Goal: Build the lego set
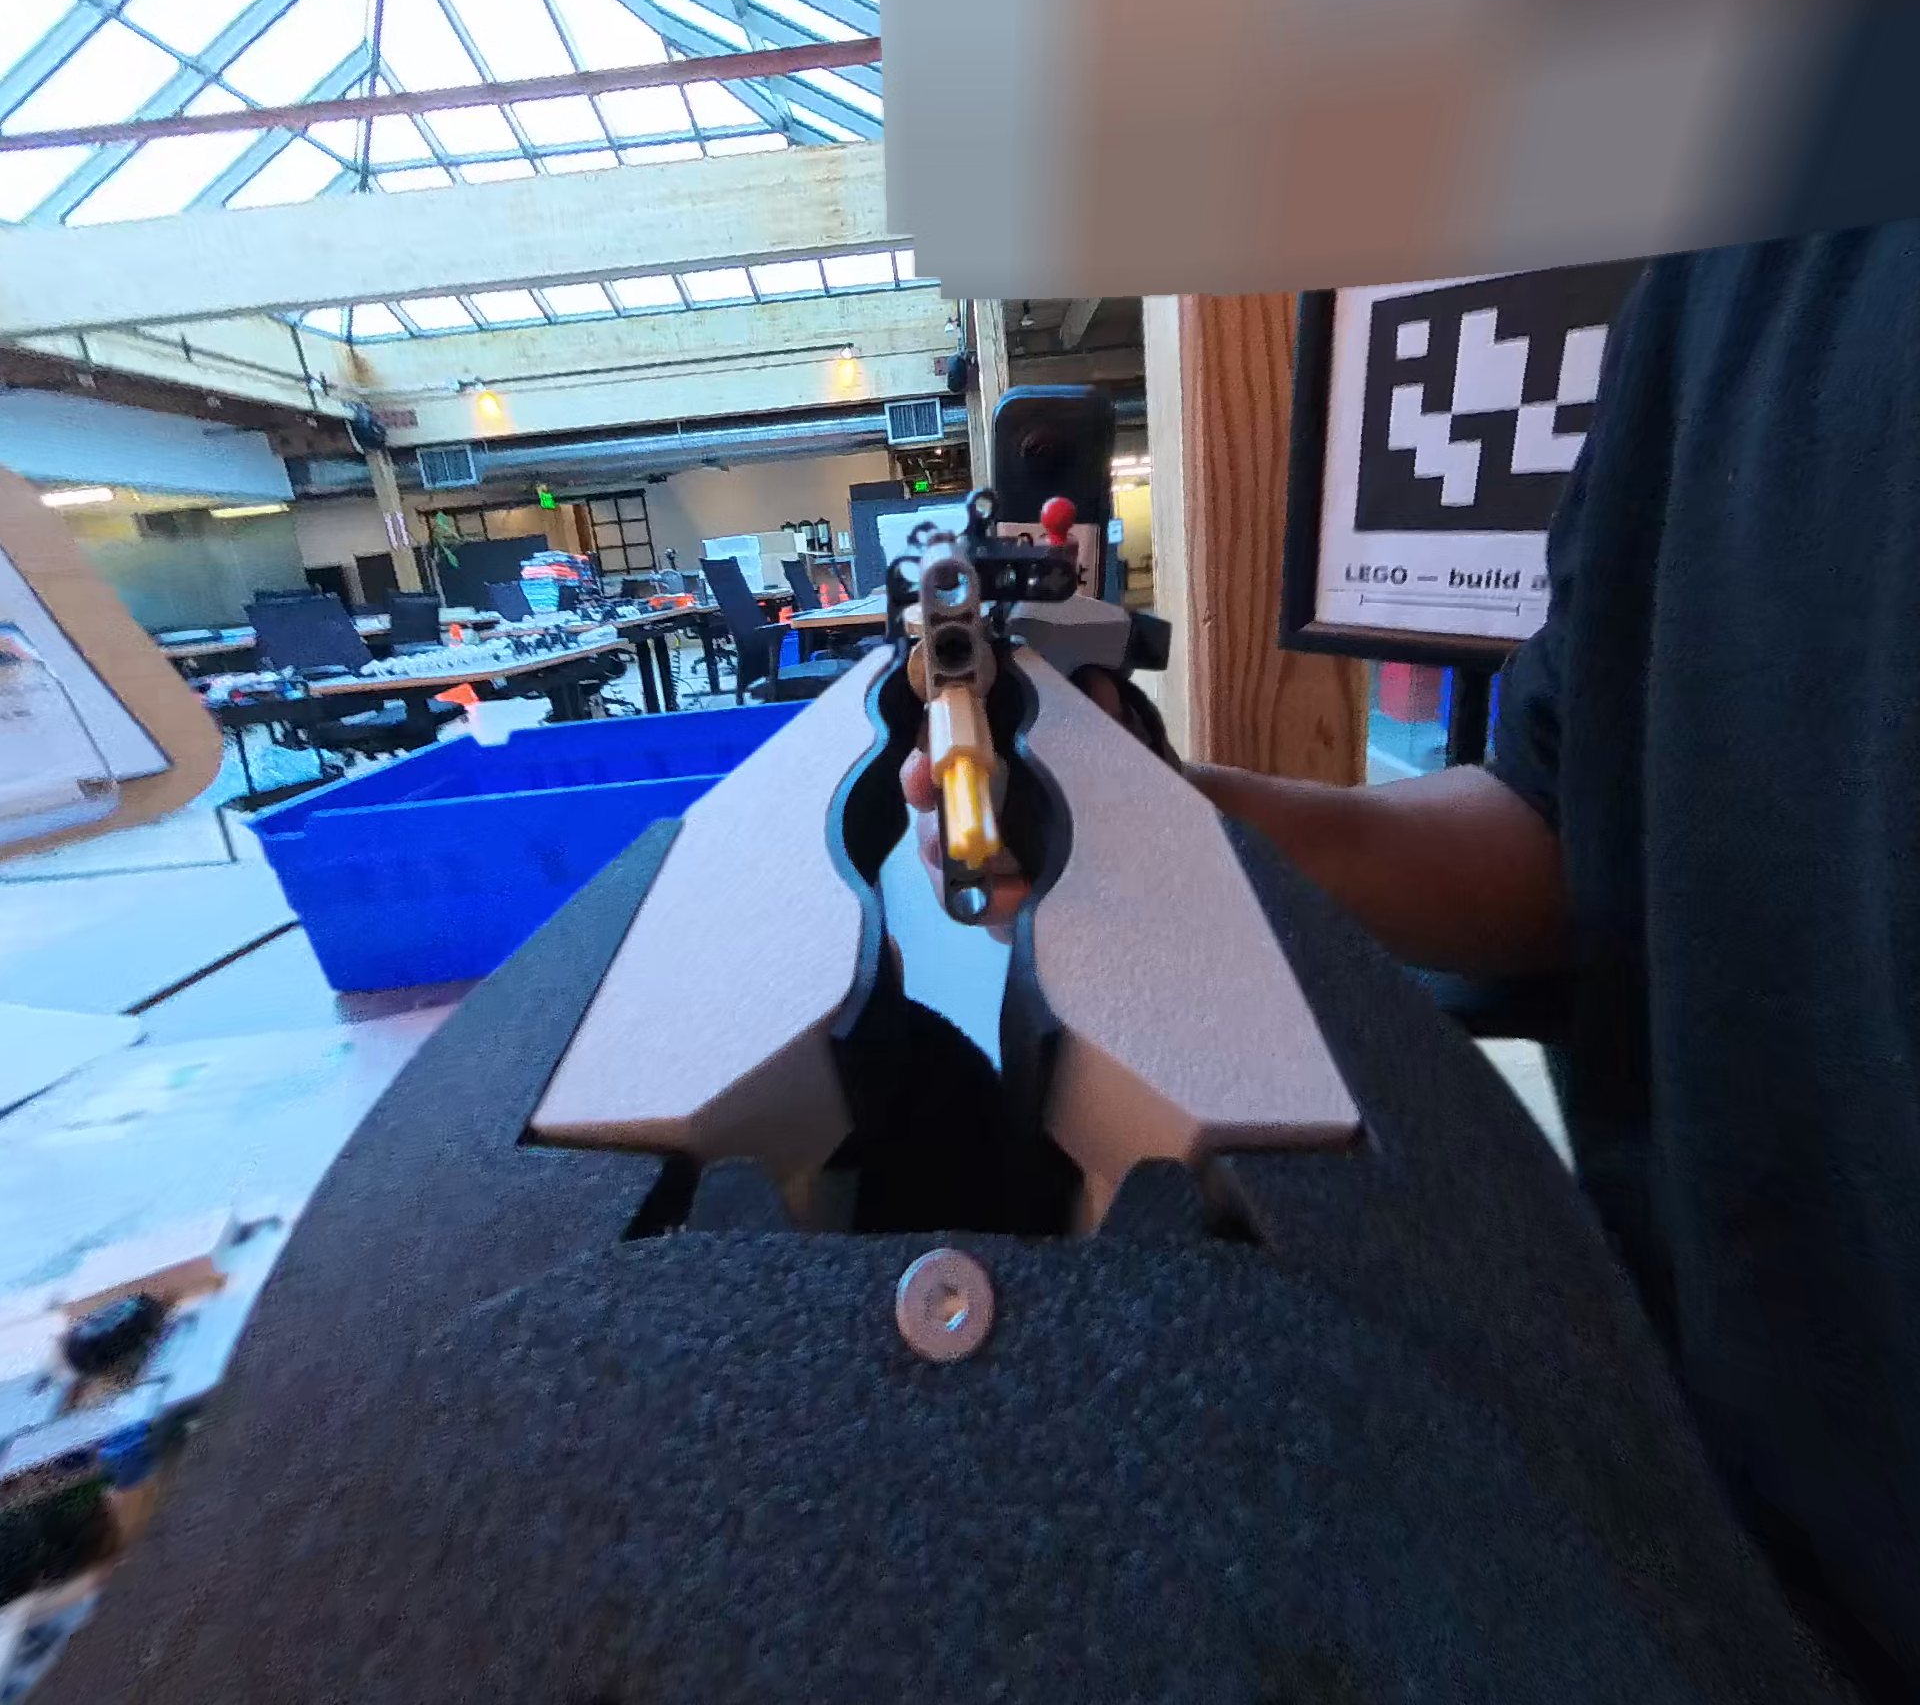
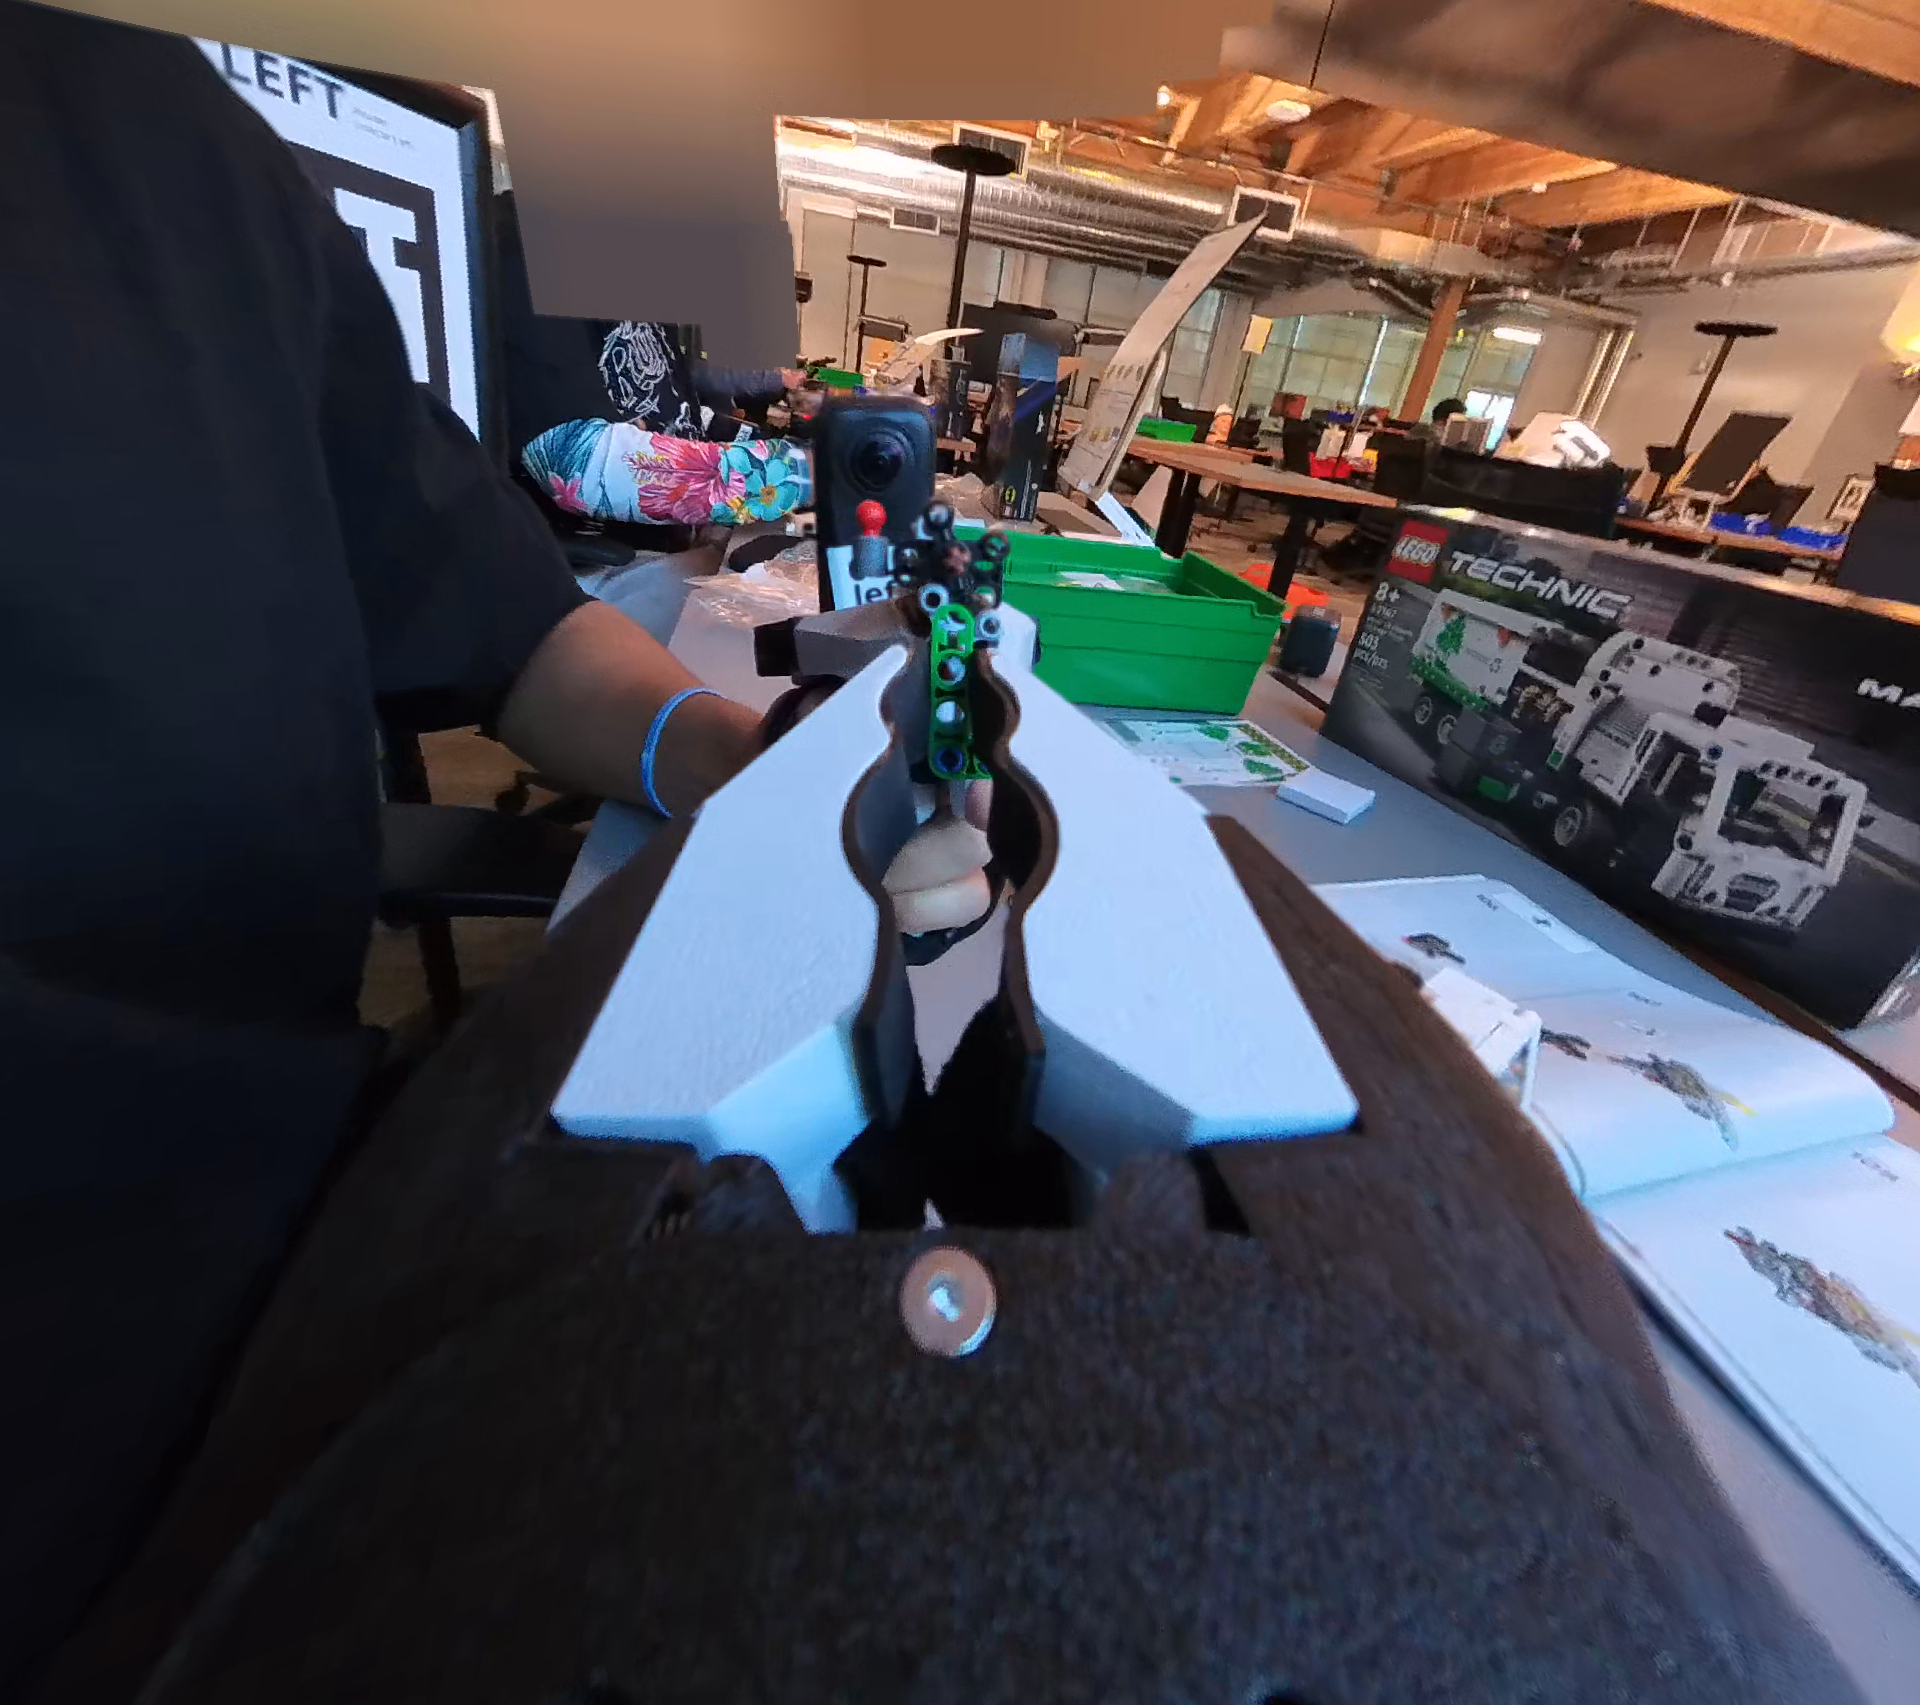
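Both grippers face each other in the air, tip to tip, in front of the person. My left gripper is shut on a grey beam with a tan piece and a yellow axle pointing back at the camera. My right gripper is shut on a green beam. A small black assembly with a red ball pin sits between the two tips; it also shows in the left wrist view. I cannot tell which beam it is joined to. The right gripper's body shows beyond the left one's tips.
A blue bin stands on the table to the left. A green bin, the set's box, an open instruction booklet and a small white piece lie to the right. The person's dark-shirted torso is close by. Less than 4 cm separates the two grippers' tips.
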### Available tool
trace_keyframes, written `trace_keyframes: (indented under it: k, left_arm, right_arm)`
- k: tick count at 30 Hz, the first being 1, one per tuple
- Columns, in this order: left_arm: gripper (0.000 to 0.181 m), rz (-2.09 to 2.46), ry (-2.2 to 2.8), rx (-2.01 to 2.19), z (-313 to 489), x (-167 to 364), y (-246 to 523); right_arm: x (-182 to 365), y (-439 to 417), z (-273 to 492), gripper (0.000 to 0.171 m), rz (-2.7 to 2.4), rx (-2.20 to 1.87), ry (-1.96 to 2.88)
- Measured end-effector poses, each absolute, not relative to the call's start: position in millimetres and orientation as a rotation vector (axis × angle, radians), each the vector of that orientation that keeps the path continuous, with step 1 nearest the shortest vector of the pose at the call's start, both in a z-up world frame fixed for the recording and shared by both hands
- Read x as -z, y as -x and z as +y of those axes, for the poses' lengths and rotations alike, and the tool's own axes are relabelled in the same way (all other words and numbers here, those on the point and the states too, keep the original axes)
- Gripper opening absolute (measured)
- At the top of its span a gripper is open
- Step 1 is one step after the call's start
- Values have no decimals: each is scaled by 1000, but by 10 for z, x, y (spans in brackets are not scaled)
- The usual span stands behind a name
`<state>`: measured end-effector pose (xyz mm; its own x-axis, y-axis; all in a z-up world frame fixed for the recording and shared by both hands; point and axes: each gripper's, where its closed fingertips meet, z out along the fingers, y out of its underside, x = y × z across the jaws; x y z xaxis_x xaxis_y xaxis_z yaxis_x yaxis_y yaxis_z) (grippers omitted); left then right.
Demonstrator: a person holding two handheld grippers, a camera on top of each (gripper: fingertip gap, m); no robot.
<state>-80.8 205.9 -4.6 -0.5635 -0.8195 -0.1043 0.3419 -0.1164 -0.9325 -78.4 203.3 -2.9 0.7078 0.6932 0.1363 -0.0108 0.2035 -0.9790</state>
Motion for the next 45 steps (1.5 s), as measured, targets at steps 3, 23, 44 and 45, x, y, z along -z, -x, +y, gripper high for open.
trace_keyframes:
  k: [3,23,44,45]
  left_arm:
    - [11,1290,637,1860,2081,78,771]
    - [11,1636,840,1669,2108,510,558]
    - [11,1932,1056,1518,2119,1027,488]
    - [11,1953,1060,1511,2115,1044,500]
  right_arm:
    - [65,753,2064,6,-607,-601,1308]
    - [604,561,2076,6,-656,-742,1584]
    - [1154,530,2094,6,-633,-886,1804]
    - [1165,543,2088,6,-637,-892,1809]
